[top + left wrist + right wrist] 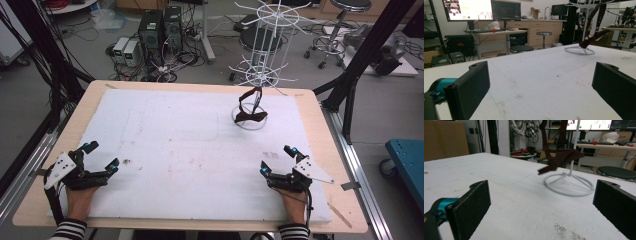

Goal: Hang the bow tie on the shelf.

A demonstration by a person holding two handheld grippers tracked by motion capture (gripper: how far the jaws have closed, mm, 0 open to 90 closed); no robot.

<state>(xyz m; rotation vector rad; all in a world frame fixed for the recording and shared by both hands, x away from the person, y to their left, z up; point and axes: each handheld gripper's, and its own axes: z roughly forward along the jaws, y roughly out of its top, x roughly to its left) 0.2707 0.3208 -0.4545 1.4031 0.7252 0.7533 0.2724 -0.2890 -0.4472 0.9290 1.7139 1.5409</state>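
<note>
Both my grippers are wide open and hold nothing. From the high view, my left gripper (101, 156) rests at about 8 o'clock on the board, and my right gripper (276, 159) at about 4 o'clock; each lies on the white sheet (175, 150) with my hand behind it. In the left gripper view the two black jaws stand far apart with only bare sheet (536, 82) between them, and it is the same in the right gripper view, where the pads (471, 207) look rough like felt.

I count two grippers, one white wire stand (260, 55) and one dark strap (250, 107). The strap hangs on the stand at about 1 o'clock on the sheet, well apart from both grippers, and its lower part is over the round base ring (249, 122). In the right gripper view the strap (560, 157) is near 12 o'clock, above the ring (569, 186). In the left gripper view the stand's ring (579, 50) is at about 1 o'clock, far off.

The sheet is white foam with small brown spots and faint marks, and it lies on a light wooden table (325, 130). Around it I see a grey floor, two computer towers (160, 27) with many cables, stools (345, 15) and black frame posts. The left gripper view shows two monitors (481, 10) on a desk behind.
</note>
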